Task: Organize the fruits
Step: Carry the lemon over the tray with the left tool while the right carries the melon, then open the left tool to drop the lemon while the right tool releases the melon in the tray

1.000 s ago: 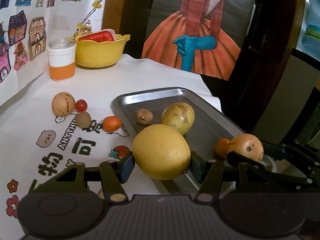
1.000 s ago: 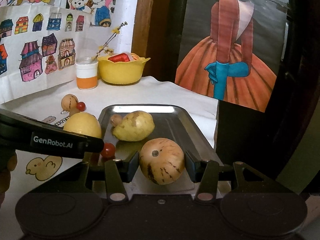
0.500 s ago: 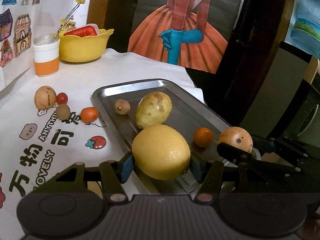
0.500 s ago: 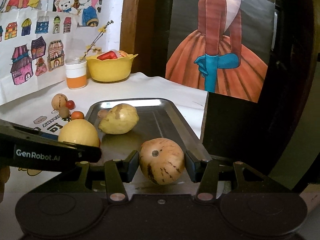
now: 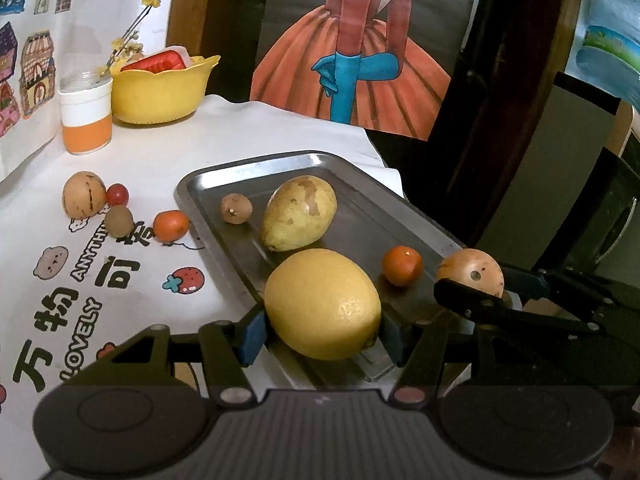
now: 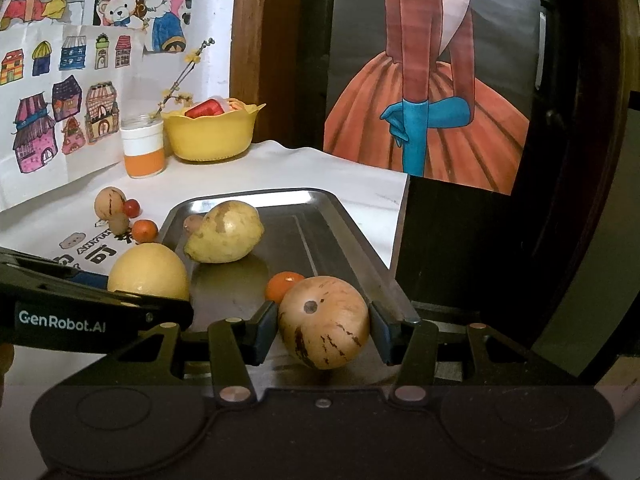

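Both my claws carry fruit over the near end of the tray

Nearest, my left gripper (image 5: 322, 330) pinches the lemon (image 5: 322, 304) above the tray's (image 5: 360, 216) 7 o'clock edge; my right gripper (image 6: 323, 338) pinches the speckled melon (image 6: 323, 322) at its 5 o'clock end. Beyond lie a small orange (image 5: 402, 265), a pear (image 5: 298, 213) and a brown fruit (image 5: 236, 208). Four loose fruits (image 5: 116, 210) wait on the cloth at 10 o'clock. I judge this the placing step; next I lower into bare metal and spread the fingers
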